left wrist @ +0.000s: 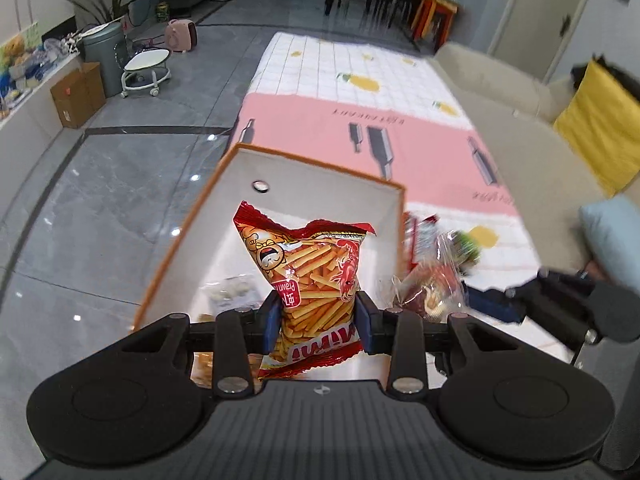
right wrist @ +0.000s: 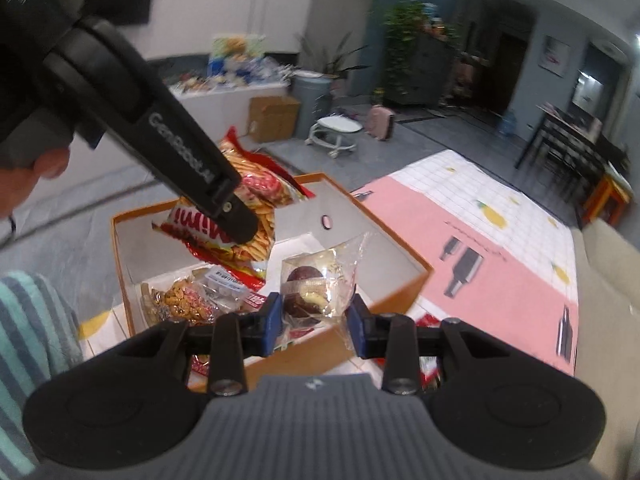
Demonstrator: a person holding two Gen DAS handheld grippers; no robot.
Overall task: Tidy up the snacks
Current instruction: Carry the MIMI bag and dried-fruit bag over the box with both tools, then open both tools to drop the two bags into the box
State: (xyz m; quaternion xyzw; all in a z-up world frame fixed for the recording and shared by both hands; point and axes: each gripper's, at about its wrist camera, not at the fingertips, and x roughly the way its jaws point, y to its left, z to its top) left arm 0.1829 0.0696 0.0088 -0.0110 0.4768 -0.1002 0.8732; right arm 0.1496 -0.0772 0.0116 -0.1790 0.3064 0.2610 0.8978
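My left gripper [left wrist: 317, 322] is shut on a red bag of prawn sticks [left wrist: 312, 276], which hangs over the orange-rimmed white box [left wrist: 192, 224]. From the right wrist that same bag [right wrist: 244, 216] dangles above the box [right wrist: 384, 236], pinched by the left gripper's black fingers [right wrist: 232, 220]. My right gripper [right wrist: 312, 324] is shut on a clear-wrapped chocolate pastry [right wrist: 310, 292], held over the box's near rim. Several snack packs lie on the box floor, among them a bag of small cookies [right wrist: 180, 302].
The box stands on a pink and white checked cloth [left wrist: 360, 92] over a low table. More wrapped snacks [left wrist: 428, 280] lie beside the box. A beige sofa [left wrist: 520, 92] with a yellow cushion runs along one side. A sleeve with stripes [right wrist: 28, 344] shows at the left.
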